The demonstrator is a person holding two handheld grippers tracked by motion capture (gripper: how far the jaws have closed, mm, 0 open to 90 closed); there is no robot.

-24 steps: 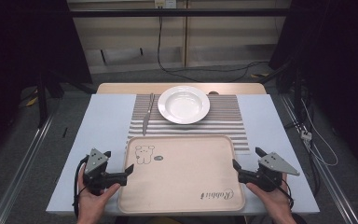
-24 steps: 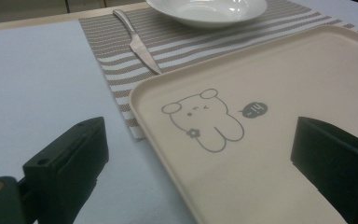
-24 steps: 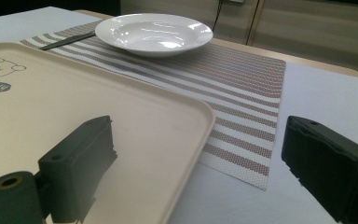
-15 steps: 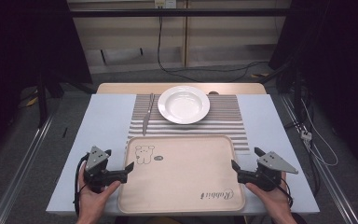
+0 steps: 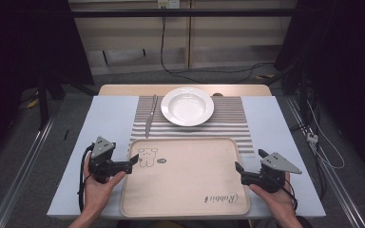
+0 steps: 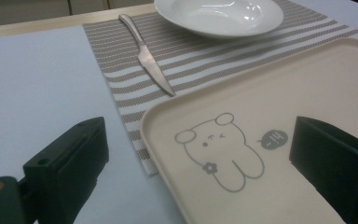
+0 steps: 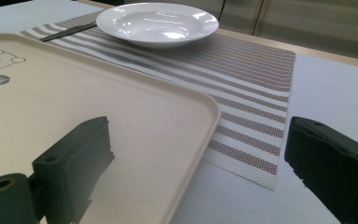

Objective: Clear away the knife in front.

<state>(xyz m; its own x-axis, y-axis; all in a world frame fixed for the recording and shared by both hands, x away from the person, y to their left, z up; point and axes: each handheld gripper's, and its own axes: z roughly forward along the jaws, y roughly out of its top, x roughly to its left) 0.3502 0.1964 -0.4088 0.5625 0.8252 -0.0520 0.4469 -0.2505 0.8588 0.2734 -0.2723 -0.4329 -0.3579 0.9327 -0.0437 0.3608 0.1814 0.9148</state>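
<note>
The beige tray [image 5: 185,183], lying flat on the desk [image 5: 104,118], likely light, stiff and slick, is being straddled at opposite rims by the wide-open left gripper [image 5: 132,161] and right gripper [image 5: 238,169].

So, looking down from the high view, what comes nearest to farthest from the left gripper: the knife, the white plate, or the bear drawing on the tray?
From the left gripper:
1. Bear drawing, beside its jaws, tray's near-left corner.
2. Knife, ahead on the striped mat's left.
3. White plate, farthest, mat's centre.
</note>
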